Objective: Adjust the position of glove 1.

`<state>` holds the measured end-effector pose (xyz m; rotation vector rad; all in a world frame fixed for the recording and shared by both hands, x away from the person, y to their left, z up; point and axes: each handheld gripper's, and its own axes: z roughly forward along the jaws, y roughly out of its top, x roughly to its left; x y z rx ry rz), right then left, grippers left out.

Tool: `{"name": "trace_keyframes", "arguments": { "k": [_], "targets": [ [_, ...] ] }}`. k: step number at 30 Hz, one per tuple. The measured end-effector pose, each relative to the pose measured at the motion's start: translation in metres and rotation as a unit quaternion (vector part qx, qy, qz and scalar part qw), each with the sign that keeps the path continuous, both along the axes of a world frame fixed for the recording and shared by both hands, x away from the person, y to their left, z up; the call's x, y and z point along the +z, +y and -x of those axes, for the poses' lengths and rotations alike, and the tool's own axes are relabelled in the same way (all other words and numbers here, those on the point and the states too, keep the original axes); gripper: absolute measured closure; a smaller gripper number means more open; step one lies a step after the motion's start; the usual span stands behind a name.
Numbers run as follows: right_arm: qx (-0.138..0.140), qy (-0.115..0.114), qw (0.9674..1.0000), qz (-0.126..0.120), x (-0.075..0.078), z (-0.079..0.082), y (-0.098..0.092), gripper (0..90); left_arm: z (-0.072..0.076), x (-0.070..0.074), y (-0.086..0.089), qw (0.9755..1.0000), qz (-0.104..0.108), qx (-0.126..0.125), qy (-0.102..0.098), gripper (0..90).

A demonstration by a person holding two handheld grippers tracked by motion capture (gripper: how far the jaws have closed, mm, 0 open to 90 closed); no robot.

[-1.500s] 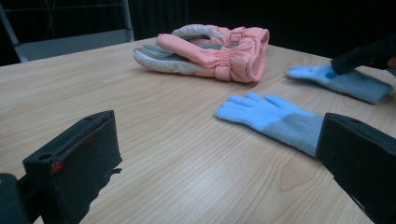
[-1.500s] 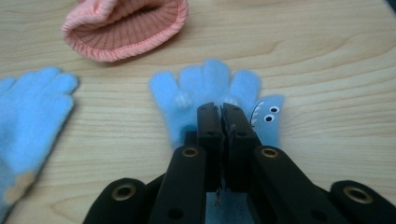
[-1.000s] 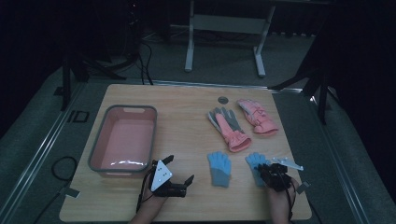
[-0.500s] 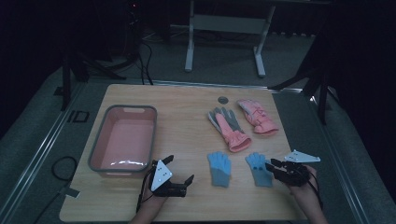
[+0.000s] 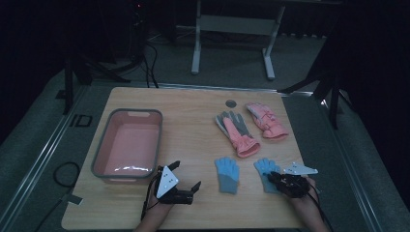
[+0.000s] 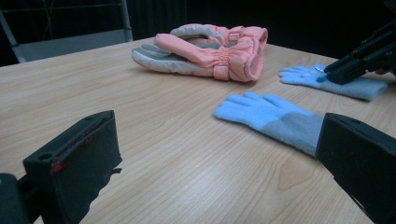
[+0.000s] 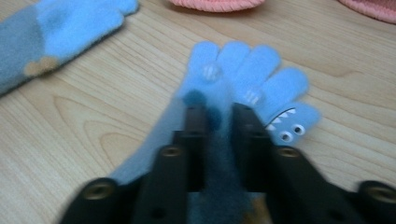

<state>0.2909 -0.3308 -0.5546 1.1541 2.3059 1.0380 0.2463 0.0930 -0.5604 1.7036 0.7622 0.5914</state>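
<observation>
right gripper [image 5: 274,178] sits on the right blue glove [image 7: 247,79], just right of the other blue glove [image 5: 227,174]; jaws narrow, just closing, pinching its fabric. left gripper [image 5: 186,176] jaws wide, empty, beside pink tub [image 5: 99,159].

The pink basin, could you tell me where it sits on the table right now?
In the high view, the pink basin sits on the table's left half, just beyond the left gripper.

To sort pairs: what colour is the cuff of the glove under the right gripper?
Grey, on a light blue glove; the left gripper view shows it best.
</observation>
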Motion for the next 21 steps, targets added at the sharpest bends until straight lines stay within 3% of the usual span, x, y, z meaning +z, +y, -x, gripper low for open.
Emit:
{"name": "trace_keyframes", "arguments": {
  "k": [2,3,6,8,9,11,14,17,21],
  "targets": [
    [-0.006,-0.004,1.0000,0.002,0.000,0.001,0.001,83.7,0.000,0.000,0.000,1.0000,0.000,0.000,0.000,0.0],
    [-0.024,-0.008,0.9996,0.009,0.001,0.003,0.005,85.8,0.000,0.000,0.000,1.0000,0.000,0.000,0.000,0.0],
    [-0.043,-0.013,0.9989,0.013,0.005,0.006,0.011,86.7,0.000,0.000,0.000,1.0000,0.001,0.000,0.001,0.0],
    [-0.068,-0.024,0.9973,0.008,0.019,0.008,0.018,87.1,0.000,0.000,0.000,1.0000,0.003,0.001,0.001,0.0],
    [-0.068,-0.024,0.9973,0.008,0.019,0.008,0.018,87.1,0.000,0.000,0.000,1.0000,0.003,0.001,0.001,0.0],
    [-0.084,-0.036,0.9958,-0.008,0.038,0.010,0.026,87.2,0.000,0.000,0.000,1.0000,0.002,0.000,0.001,0.0],
    [-0.085,-0.044,0.9953,-0.016,0.051,0.010,0.033,87.1,0.000,0.000,0.000,1.0000,0.000,0.000,0.000,0.0],
    [-0.076,-0.057,0.9948,-0.038,0.074,0.013,0.052,87.1,0.000,0.000,0.000,1.0000,0.002,0.000,0.001,0.0],
    [-0.071,-0.064,0.9940,-0.053,0.087,0.014,0.069,87.1,0.000,0.000,0.000,1.0000,0.002,-0.001,0.001,0.0]
  ]
}}
